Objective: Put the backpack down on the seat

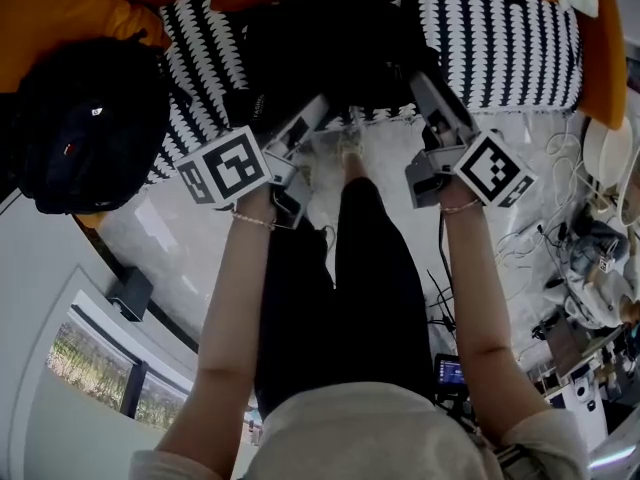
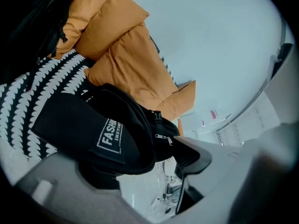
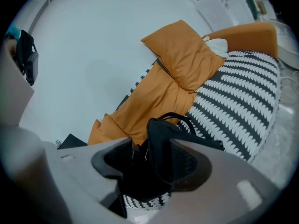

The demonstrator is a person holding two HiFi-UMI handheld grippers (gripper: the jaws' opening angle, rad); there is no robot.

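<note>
The black backpack rests on the seat's black-and-white patterned cushion, against the orange back cushions. My left gripper is at its near left side. In the left gripper view a strap with a white "FASHION" label lies between the jaws of the left gripper, which stand wide and do not press on it. My right gripper is at the pack's right side. In the right gripper view a black strap stands between the spread jaws of the right gripper, with gaps on both sides.
A second black backpack lies on the seat at the far left. Orange pillows line the backrest. Cables and devices are strewn over the white floor to the right. The person's legs stand right before the seat's edge.
</note>
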